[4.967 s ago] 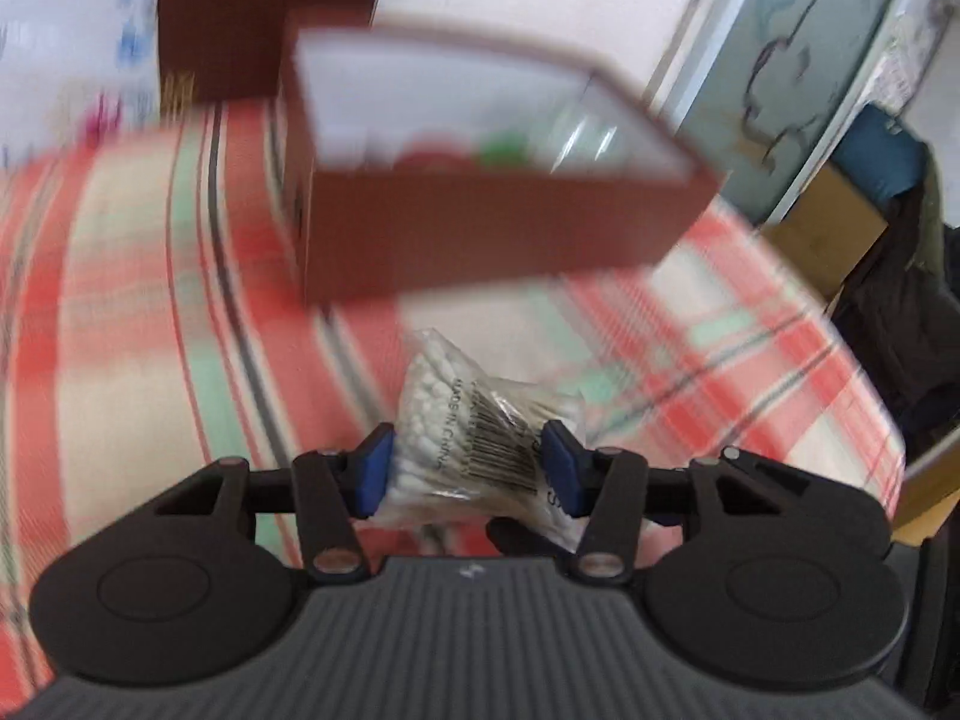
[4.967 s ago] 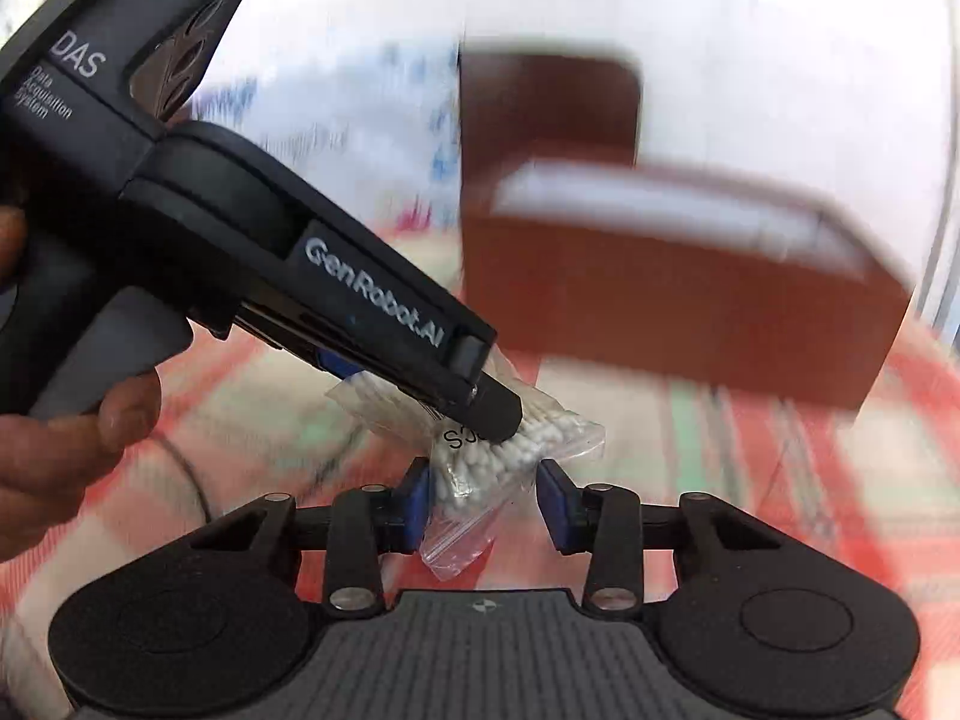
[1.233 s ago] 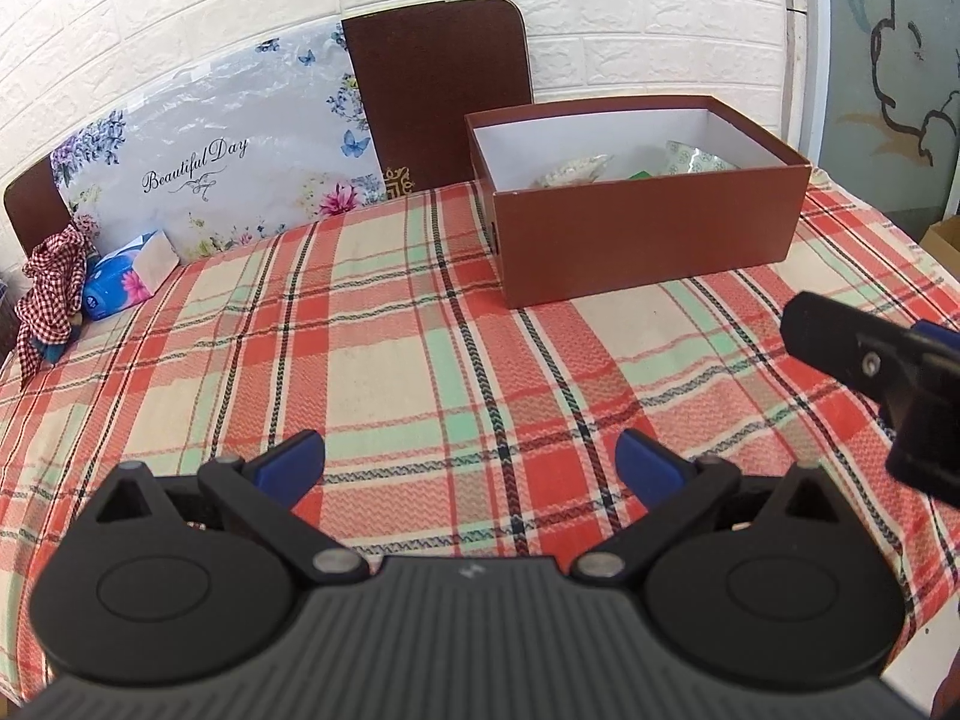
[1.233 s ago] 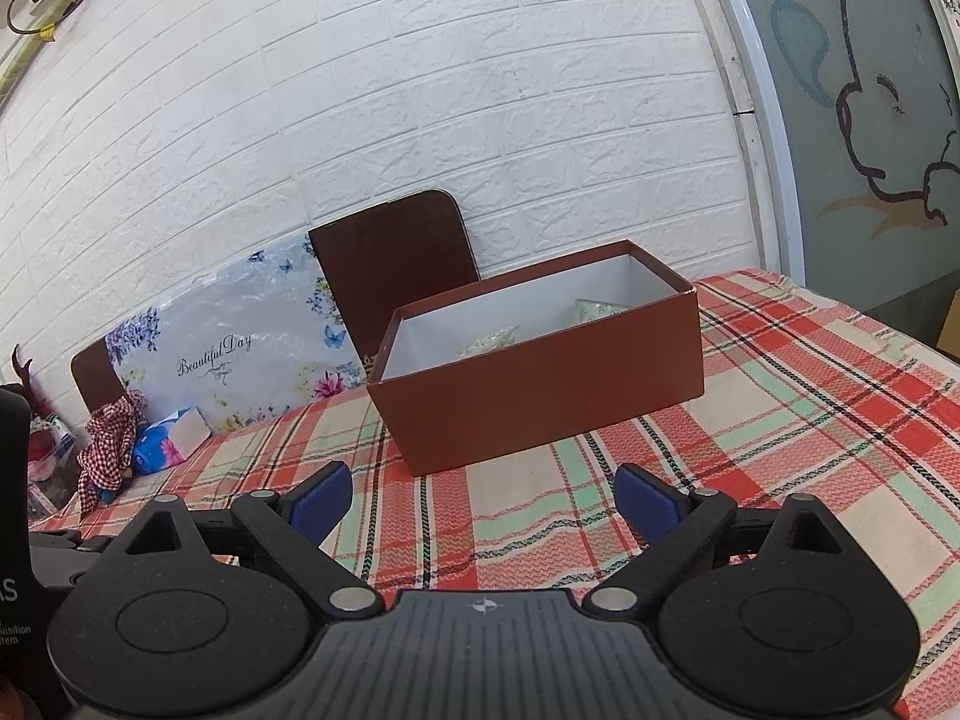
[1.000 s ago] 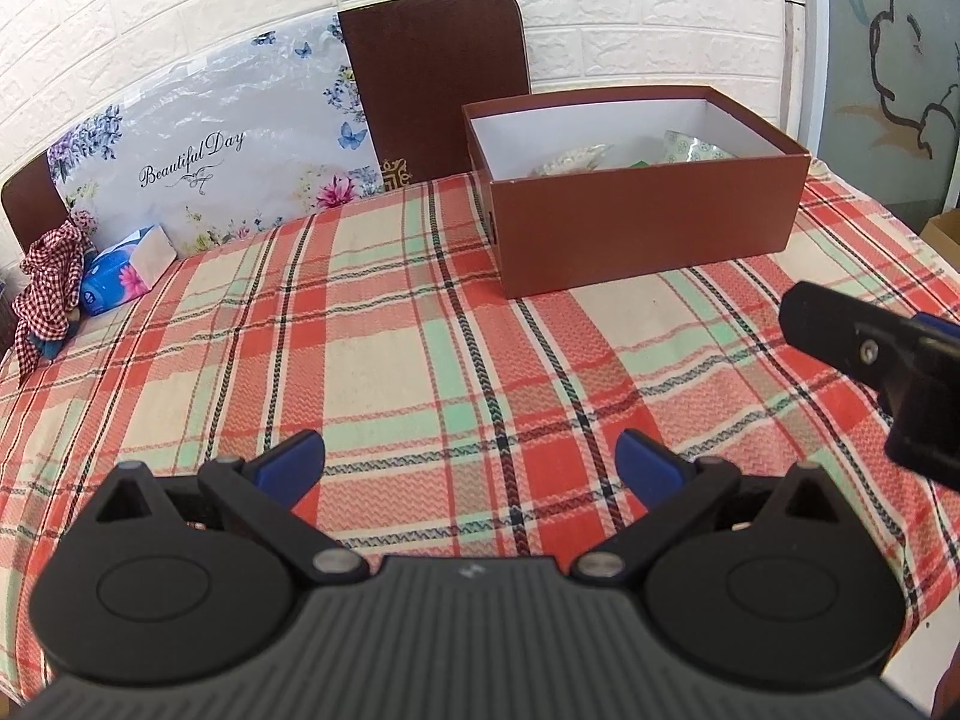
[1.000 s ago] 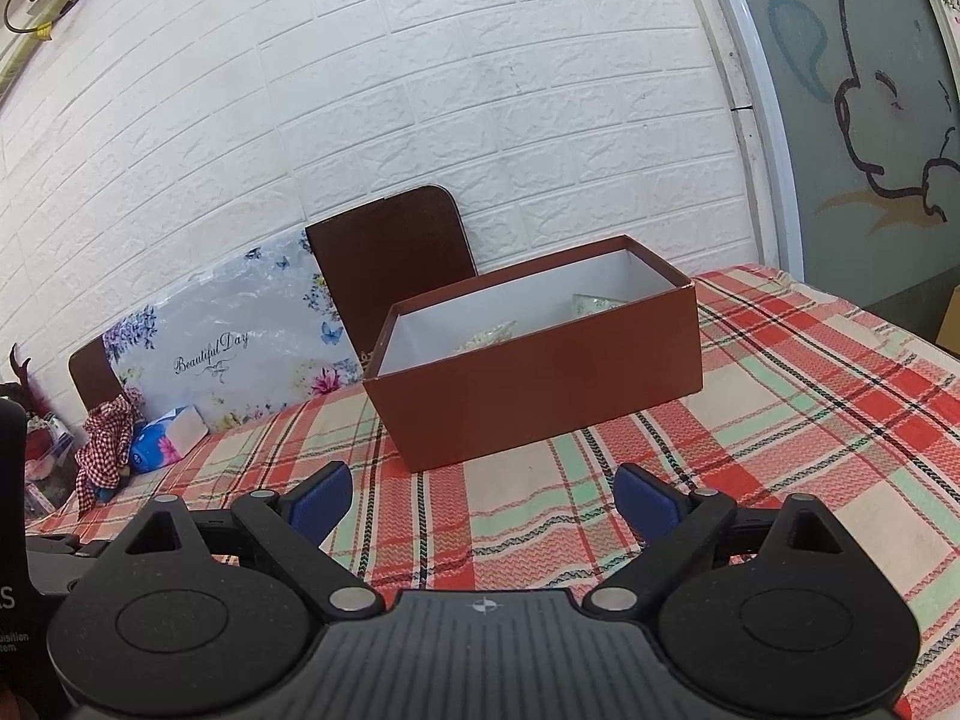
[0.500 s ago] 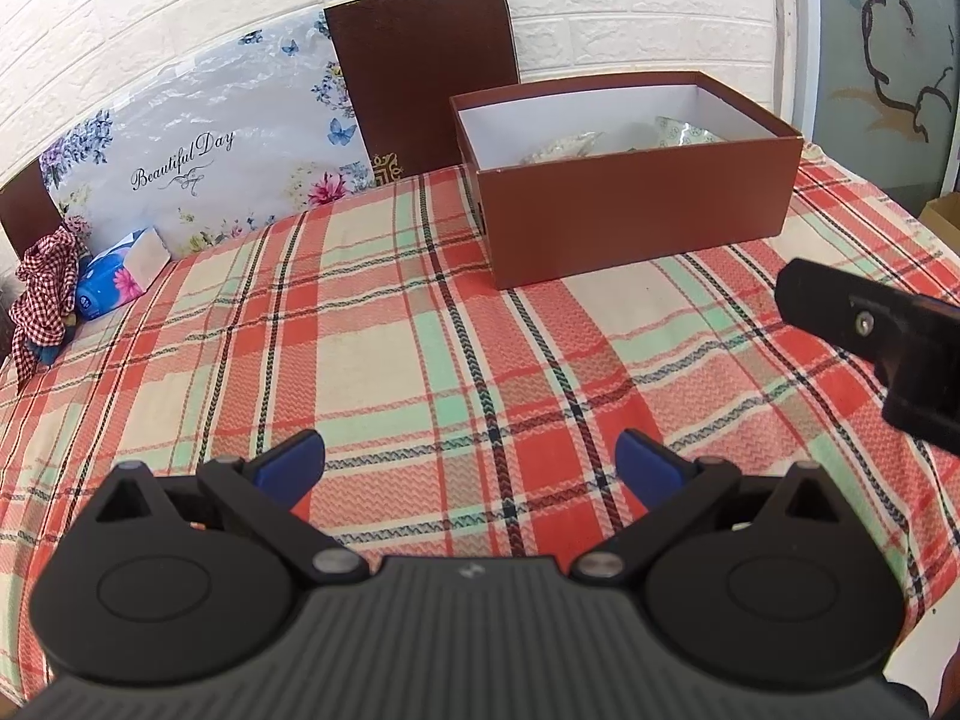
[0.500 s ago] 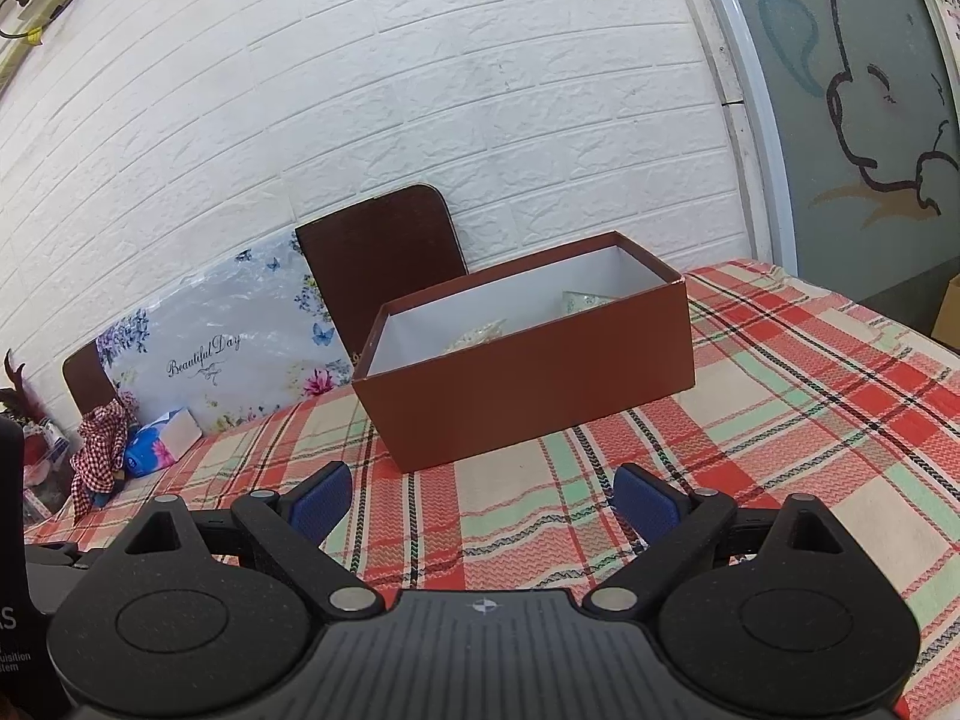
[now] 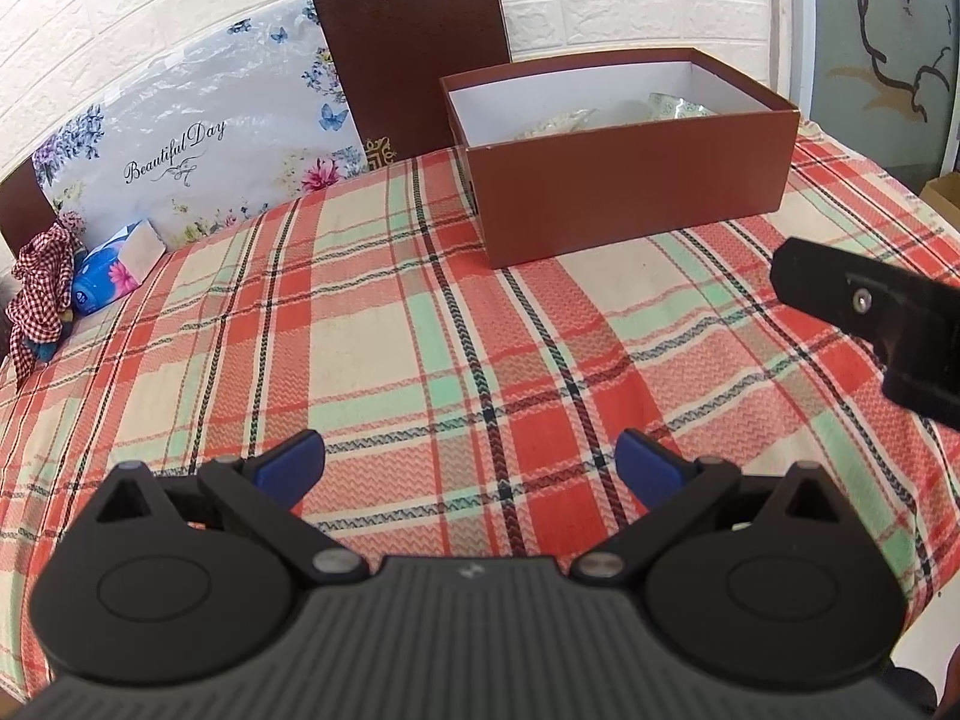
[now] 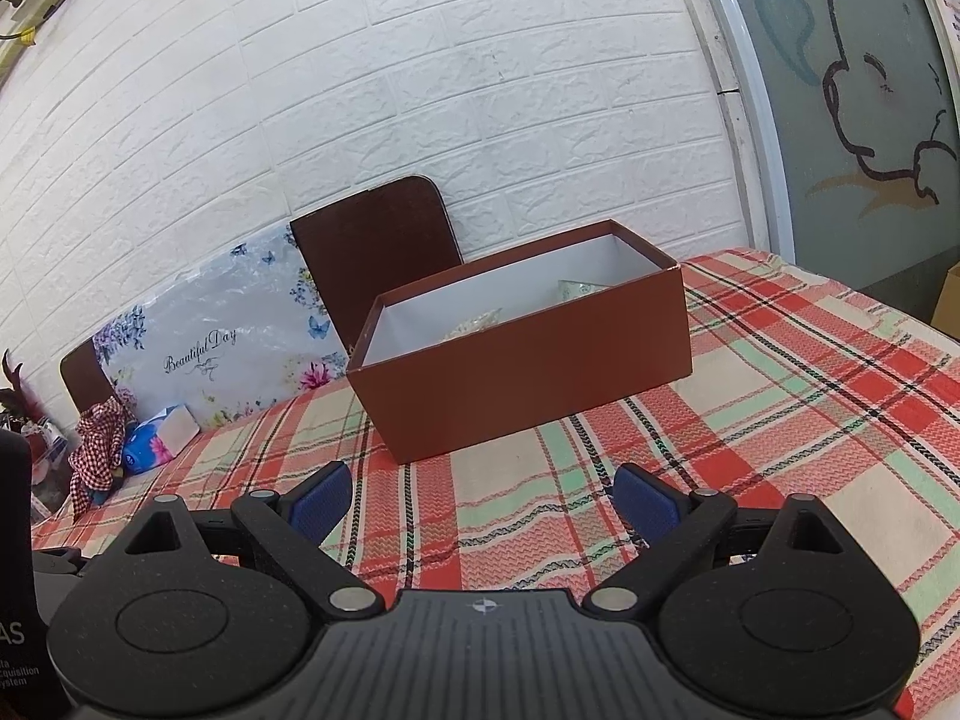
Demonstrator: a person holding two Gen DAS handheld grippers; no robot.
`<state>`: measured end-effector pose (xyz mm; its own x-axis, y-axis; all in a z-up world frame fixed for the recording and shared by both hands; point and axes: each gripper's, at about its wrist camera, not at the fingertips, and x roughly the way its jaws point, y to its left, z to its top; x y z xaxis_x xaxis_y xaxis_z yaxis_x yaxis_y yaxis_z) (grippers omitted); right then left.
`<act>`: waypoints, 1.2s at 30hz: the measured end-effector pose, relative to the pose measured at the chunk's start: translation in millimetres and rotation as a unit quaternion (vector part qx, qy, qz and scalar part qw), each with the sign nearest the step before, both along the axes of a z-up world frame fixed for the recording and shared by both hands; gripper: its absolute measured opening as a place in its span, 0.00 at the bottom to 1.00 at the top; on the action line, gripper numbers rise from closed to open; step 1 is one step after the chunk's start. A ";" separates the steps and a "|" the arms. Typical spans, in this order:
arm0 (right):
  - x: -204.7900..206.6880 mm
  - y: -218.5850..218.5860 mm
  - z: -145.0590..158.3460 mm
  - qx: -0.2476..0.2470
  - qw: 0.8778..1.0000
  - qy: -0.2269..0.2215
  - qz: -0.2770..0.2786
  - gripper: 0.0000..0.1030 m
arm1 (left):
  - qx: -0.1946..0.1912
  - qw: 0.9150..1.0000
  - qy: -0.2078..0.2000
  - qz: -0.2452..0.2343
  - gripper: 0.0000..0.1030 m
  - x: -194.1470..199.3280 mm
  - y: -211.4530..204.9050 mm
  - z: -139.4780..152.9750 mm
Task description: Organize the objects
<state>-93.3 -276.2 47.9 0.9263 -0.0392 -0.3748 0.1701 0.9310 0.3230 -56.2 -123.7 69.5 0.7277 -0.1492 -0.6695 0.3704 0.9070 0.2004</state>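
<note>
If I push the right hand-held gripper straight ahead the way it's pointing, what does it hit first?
Most likely the near long wall of the brown box. The right hand-held gripper is open and empty, with only bare checked tablecloth before the box. Depth is hard to judge through the fisheye.

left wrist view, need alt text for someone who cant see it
An open, empty left claw hovers over a red, green and cream plaid tablecloth. Beyond it stands an open brown box with a white inside and some items in it, in front of a brown chair back. Part of the right claw pokes in from the right edge.
</note>
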 end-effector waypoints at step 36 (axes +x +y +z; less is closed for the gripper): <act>0.2 0.7 -2.2 0.000 1.000 0.001 0.000 0.92 | -0.007 1.000 0.030 0.002 1.00 6.3 5.0 -9.2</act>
